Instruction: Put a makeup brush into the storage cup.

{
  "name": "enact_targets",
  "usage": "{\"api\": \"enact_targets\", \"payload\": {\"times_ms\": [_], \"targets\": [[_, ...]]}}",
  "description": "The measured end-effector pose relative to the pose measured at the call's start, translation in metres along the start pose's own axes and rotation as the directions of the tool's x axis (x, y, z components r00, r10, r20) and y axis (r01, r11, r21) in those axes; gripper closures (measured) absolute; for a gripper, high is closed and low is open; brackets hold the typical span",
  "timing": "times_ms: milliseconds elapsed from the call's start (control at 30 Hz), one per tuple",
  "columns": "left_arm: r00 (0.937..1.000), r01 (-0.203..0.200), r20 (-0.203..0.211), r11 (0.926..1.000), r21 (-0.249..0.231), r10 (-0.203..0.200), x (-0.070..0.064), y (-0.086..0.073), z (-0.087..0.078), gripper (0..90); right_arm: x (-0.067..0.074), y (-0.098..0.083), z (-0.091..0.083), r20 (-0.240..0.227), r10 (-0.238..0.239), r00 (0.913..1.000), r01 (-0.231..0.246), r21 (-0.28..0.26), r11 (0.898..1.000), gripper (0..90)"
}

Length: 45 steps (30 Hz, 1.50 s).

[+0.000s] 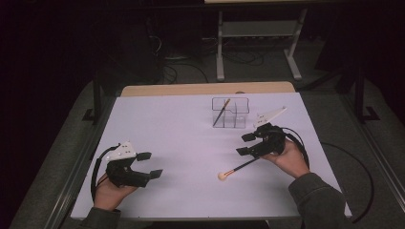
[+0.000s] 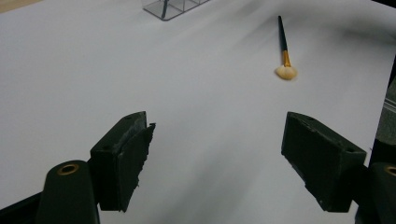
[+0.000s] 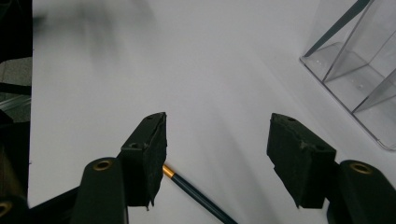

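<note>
Work in hand: a makeup brush [image 1: 237, 168] is being approached by the right gripper [image 1: 244, 144], probably for the clear organizer [image 1: 230, 112].
Right fingers: they are being held released, spread apart, with nothing pressed between them; the brush handle [image 3: 196, 193] is lying on the tabletop under and just beside one finger [image 3: 150, 154].
Left fingers: the left gripper [image 1: 149, 164] is being held released and empty, well apart from the brush, whose pale bristle head [image 2: 286, 72] is lying ahead of its fingers.
Organizer: it is standing beyond the right fingers, with another thin brush [image 1: 221, 111] leaning inside one compartment.
Risk: the thin handle is likely to be missed or rolled aside if the fingers are being closed off-centre, since it is crossing under one finger rather than lying midway.
Risk: the light organizer could be knocked if the brush is being swung in too low.
Surface: the white tabletop [image 1: 162, 124] is being kept bare and smooth.
Room: it is dim, with cables and a metal frame on the floor behind.
</note>
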<state>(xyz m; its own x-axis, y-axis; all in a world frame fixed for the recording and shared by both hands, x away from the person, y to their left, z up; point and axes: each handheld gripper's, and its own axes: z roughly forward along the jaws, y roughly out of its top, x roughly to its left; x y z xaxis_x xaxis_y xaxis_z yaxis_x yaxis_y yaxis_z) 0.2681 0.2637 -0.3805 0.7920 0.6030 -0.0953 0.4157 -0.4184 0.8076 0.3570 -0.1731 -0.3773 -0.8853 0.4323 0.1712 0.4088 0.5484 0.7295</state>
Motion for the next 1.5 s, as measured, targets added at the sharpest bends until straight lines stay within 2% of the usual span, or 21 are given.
{"api": "enact_targets", "payload": {"times_ms": [433,700,867,1367,1500], "targets": [[1.0000,-0.005,-0.005,0.9999,0.013,0.005,0.002,-0.001,-0.001,21.9,0.007,-0.013,0.009,-0.020,0.003,0.9998,-0.002,0.017,1.000,36.9],[1.0000,0.001,-0.009,1.0000,-0.001,-0.001,0.002,-0.001,-0.001,21.4,0.011,-0.023,0.013,-0.035,0.004,0.9994,-0.004,0.017,1.000,36.8],[0.9999,0.008,-0.010,1.0000,-0.003,-0.008,0.002,-0.001,-0.002,21.4,0.013,-0.025,0.016,-0.038,0.004,0.9993,-0.003,0.039,0.999,36.9],[0.9999,0.008,-0.007,1.0000,-0.004,-0.008,0.001,-0.001,-0.001,21.3,0.016,-0.032,0.018,-0.042,-0.024,0.9988,0.027,0.057,0.998,39.5],[0.9998,0.016,-0.008,0.9999,-0.007,-0.016,0.001,-0.001,-0.002,21.3,0.018,-0.032,0.023,-0.045,-0.033,0.9985,0.036,0.085,0.996,41.1]]}}
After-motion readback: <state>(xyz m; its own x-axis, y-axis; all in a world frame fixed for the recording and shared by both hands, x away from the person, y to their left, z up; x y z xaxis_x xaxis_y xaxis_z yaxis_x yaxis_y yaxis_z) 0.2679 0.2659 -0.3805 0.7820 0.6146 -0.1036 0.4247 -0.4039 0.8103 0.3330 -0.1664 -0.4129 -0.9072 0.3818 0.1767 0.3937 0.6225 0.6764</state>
